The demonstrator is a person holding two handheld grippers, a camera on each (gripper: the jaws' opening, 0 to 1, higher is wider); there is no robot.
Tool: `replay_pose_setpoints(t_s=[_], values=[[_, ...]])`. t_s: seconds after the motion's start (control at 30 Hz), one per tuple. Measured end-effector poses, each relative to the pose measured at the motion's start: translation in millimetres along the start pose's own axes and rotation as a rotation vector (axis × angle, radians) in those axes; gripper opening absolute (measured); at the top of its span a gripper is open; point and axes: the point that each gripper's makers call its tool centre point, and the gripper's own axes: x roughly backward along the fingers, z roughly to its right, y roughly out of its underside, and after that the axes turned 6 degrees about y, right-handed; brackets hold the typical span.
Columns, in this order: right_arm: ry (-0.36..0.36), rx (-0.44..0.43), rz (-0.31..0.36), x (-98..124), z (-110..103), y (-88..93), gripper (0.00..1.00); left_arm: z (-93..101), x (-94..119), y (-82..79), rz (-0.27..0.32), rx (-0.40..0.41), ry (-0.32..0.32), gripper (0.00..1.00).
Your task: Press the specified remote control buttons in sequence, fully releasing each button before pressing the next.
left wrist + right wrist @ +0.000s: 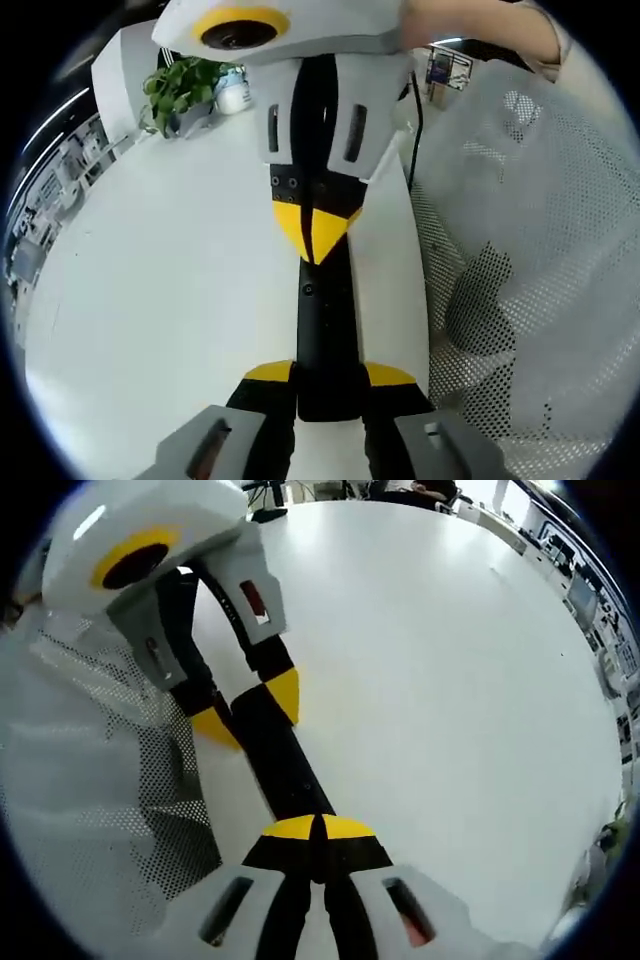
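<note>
Left gripper view. Left gripper (330, 375) at the bottom, jaws clamped on the near end of the remote (325, 320), one yellow tip on each long side. Remote black and slim, running away up the middle over the white table (160, 300); resting on it or held just above, impossible to tell. Right gripper (315, 235) coming in from the top, jaws pinched together, nothing between them, the joined yellow tips touching the remote's top face. No buttons made out on the black surface, so no telling which one sits under the tip. White mesh fabric (520, 250) along the right, just beside the remote.

Likely trouble from here: pressing off-centre and catching a neighbouring button, the tip being wider than a fine point. Lifting too little and failing to release fully before the next press. Pushing hard against a hold on one end only, tipping or sliding the remote in the jaws.

Containers: at the far edge a pot (190, 120) with a green leafy plant (180, 80) in it; beside it a white jar (232, 92), contents not discernible.

Right gripper view. Right gripper (315, 830) at the bottom, jaws together, tips on the remote (290, 770). Left gripper (250, 712) from the upper left, yellow tips straddling the remote's far end. Mesh fabric (90, 780) on the left, table (450, 680) on the right.
</note>
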Motion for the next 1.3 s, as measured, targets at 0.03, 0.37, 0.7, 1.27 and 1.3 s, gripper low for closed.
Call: replay_pose_setpoints(t_s=[0.03,0.37,0.7,1.27,1.3], values=[[-0.001,-0.007,0.000,-0.3,0.1,0.0,0.00,0.0,0.1,0.0,0.000,0.000,0.000,0.25],[-0.057,-0.070,-0.116,-5.3,3.3,-0.6,0.00,0.3,-0.2,-0.1,-0.014,-0.021,-0.001,0.25],[-0.105,-0.131,-0.117,-4.7,4.2,2.4,0.00,0.1,-0.1,-0.4,-0.003,-0.014,-0.001,0.25],[0.097,-0.196,0.239,0.8,1.0,1.0,0.00,0.0,0.0,-0.2,0.007,-0.003,0.002,0.25],[0.113,-0.193,0.256,1.0,0.6,1.2,0.00,0.0,0.0,-0.1,0.007,-0.003,0.002,0.25]])
